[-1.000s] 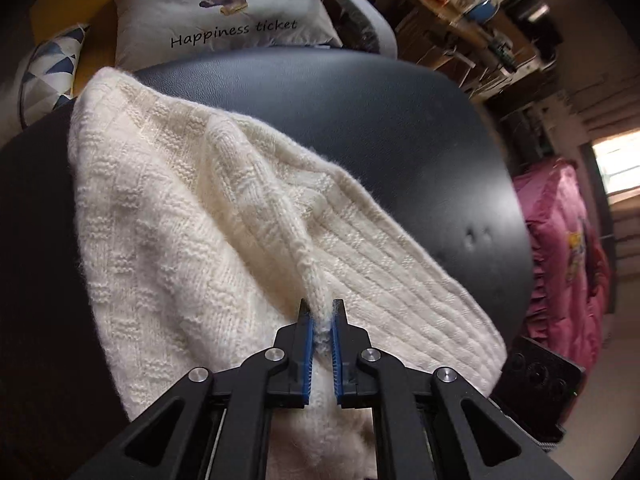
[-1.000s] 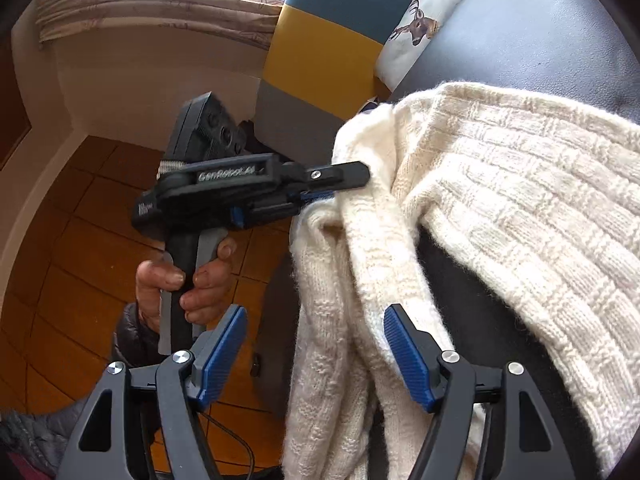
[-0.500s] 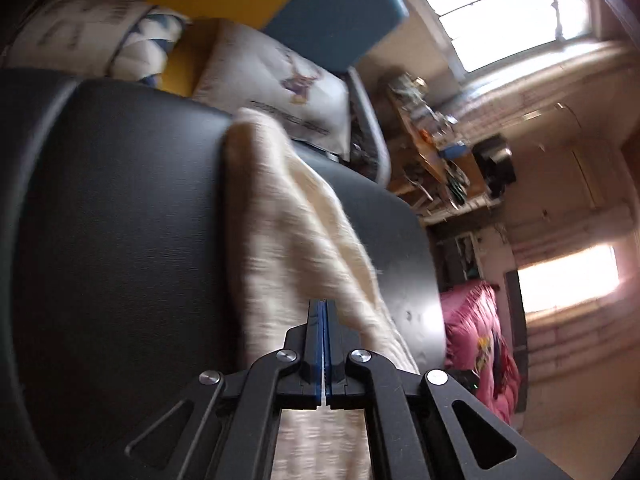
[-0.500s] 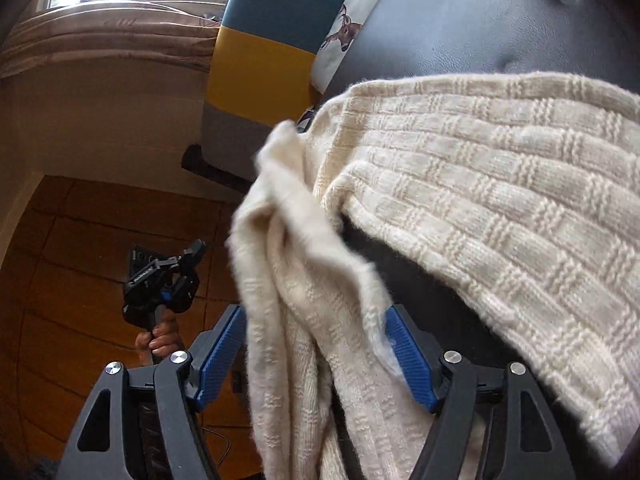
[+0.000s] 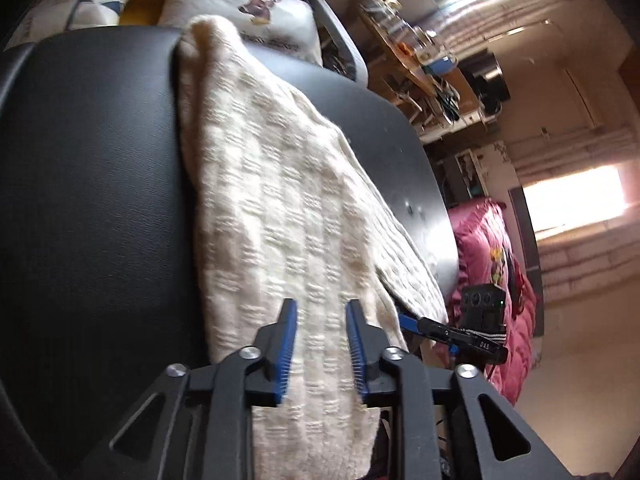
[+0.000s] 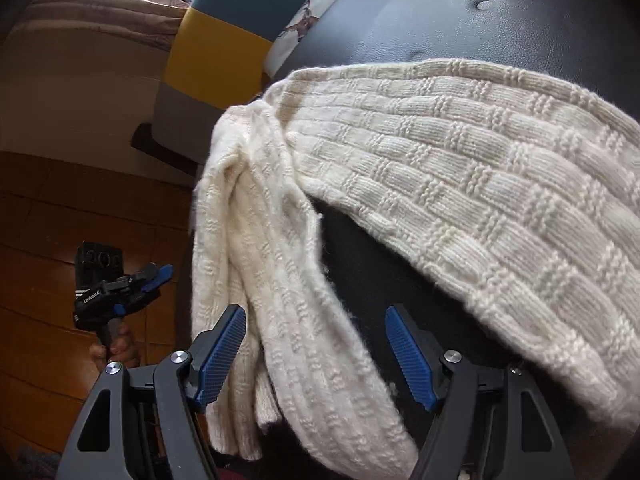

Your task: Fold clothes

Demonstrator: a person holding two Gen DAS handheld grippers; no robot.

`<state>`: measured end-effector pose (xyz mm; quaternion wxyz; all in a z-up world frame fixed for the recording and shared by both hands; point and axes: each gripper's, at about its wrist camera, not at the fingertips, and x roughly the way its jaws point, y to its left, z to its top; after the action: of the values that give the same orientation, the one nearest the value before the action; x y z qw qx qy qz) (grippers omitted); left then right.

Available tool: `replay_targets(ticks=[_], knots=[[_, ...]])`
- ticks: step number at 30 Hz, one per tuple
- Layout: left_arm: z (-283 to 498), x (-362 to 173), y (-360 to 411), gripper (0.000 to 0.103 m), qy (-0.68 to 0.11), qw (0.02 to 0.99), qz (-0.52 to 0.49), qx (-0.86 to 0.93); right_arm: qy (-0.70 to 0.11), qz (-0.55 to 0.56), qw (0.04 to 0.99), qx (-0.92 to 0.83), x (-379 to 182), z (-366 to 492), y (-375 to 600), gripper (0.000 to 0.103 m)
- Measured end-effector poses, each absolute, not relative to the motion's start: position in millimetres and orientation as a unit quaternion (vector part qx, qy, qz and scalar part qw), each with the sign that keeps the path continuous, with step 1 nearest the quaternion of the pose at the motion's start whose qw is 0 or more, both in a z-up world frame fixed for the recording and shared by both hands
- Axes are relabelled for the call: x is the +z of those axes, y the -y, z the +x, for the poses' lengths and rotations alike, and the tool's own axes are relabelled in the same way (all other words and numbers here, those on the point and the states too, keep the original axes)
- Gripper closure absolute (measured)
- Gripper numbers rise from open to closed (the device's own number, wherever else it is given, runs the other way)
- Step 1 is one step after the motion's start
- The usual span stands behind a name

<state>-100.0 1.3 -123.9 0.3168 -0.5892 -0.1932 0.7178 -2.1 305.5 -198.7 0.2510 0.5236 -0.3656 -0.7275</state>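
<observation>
A cream knit sweater (image 5: pixel 280 200) lies folded lengthwise across a black leather seat (image 5: pixel 100 160). My left gripper (image 5: pixel 321 304) hovers over its near end. Its jaws are opening, and the knit shows behind the gap without either pad touching it. In the right wrist view the sweater body (image 6: pixel 480 180) covers the seat (image 6: pixel 440 20) and a sleeve (image 6: pixel 280 280) hangs over the edge. That sleeve drops down between the wide-open fingers of my right gripper (image 6: pixel 316 320), untouched by the pads. A hand (image 6: pixel 114 348) holds the left gripper (image 6: pixel 160 272) out over the floor, left of the sweater.
A deer-print cushion (image 5: pixel 256 4) and a yellow and blue chair back (image 6: pixel 224 40) stand beyond the seat. A pink quilted cover (image 5: pixel 492 280) and a cluttered desk (image 5: pixel 420 52) are to the right. A wooden floor (image 6: pixel 60 220) lies beside the seat.
My left gripper was shut on a pinch of the sweater and has let go, its jaws now apart. It swung away from the sweater and low over the floor. The right gripper stayed open.
</observation>
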Motion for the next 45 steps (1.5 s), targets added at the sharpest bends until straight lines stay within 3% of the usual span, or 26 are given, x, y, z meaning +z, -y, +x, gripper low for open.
replay_targets(ticks=[3,5,6,7,8,15,23,25,27,29,30,31,38,42,45], knots=[[-87.3,-120.4,-47.5,0.062,0.16,0.353,-0.599,0.7,0.305,0.525,0.261,-0.751,-189.0,12.5,-295.2,0.028],[-82.1,-119.4,-76.2,0.062,0.147,0.371,-0.607,0.687,0.192,0.528,0.265,-0.783,-173.1,29.8,-277.3,0.031],[-80.1,-119.3,-90.4,0.06,0.137,0.376,-0.612,0.681,0.139,0.532,0.255,-0.796,-168.4,32.5,-264.9,0.048],[-78.6,-119.9,-103.8,0.058,0.128,0.379,-0.619,0.676,0.127,0.535,0.249,-0.797,-169.1,32.9,-258.1,0.089],[-78.0,-123.2,-115.1,0.055,0.119,0.373,-0.63,0.671,0.14,0.538,0.253,-0.792,-172.9,32.3,-255.5,0.098],[-83.7,-165.3,-155.1,0.055,0.074,0.308,-0.711,0.628,0.234,0.498,0.277,-0.788,-177.0,42.4,-266.1,0.098],[-87.8,-170.0,-174.1,0.054,0.043,0.296,-0.727,0.619,0.171,0.474,0.331,-0.798,-148.0,43.3,-231.8,0.097],[-86.2,-170.7,-170.7,0.058,0.037,0.294,-0.722,0.625,0.162,0.476,0.338,-0.796,-145.0,45.8,-224.5,0.097],[-85.4,-171.7,-165.8,0.092,0.03,0.291,-0.713,0.637,0.16,0.481,0.341,-0.792,-147.4,44.1,-218.3,0.094],[-87.7,-171.8,-154.9,0.096,0.048,0.294,-0.703,0.645,0.182,0.487,0.343,-0.782,-149.7,43.1,-221.0,0.092],[-89.3,-169.9,-146.7,0.097,0.065,0.299,-0.696,0.649,0.206,0.487,0.343,-0.776,-150.9,41.4,-226.5,0.081],[-89.6,-162.7,-136.1,0.097,0.086,0.309,-0.683,0.656,0.228,0.482,0.342,-0.774,-150.9,40.4,-233.3,0.078],[-80.7,-74.2,-9.3,0.097,0.242,0.367,-0.529,0.726,0.311,0.444,0.288,-0.79,-147.1,35.2,-280.9,0.078],[-67.1,-44.8,93.6,0.097,0.281,0.307,-0.469,0.779,0.322,0.463,0.261,-0.783,-160.2,25.9,-276.3,0.077],[-56.6,-57.2,166.2,0.097,0.299,0.228,-0.467,0.8,0.321,0.479,0.26,-0.775,-169.0,20.1,-260.0,0.078]])
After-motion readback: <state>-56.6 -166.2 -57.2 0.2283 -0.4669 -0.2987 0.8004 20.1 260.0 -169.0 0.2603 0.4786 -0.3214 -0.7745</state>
